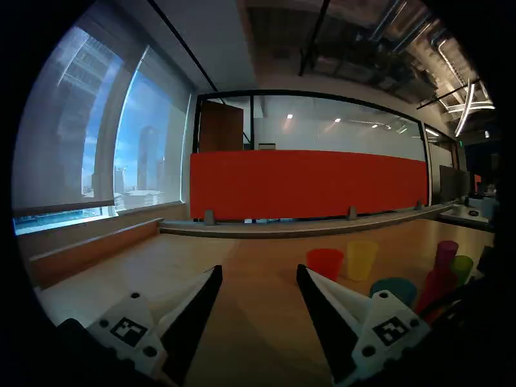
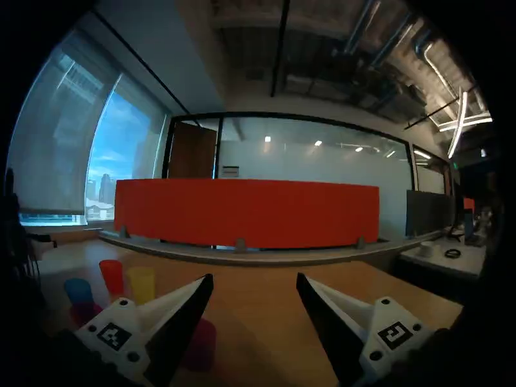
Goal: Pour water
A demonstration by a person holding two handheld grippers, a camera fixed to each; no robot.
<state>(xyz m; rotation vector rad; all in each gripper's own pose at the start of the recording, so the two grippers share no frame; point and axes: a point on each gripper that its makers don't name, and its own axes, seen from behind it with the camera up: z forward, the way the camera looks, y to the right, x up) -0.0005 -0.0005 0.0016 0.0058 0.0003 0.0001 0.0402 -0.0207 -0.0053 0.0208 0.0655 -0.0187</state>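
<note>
Left gripper view: left gripper (image 1: 259, 269) is hovering over the desk (image 1: 258, 335) w/ jaws spread, nothing btwn them. Cups are standing upright ahead and to the right of the jaws: red cup (image 1: 324, 262), yellow cup (image 1: 361, 259), and blue cup (image 1: 395, 290) just beside the right finger.

Right gripper view: right gripper (image 2: 253, 277) is holding its jaws spread, empty too. Here the cups are sitting to the left; a pink cup (image 2: 203, 345) is peeking out behind the left finger. So the group is prob. lying btwn both grippers, right one looking nearer. Which cup has water: can't tell.
</note>
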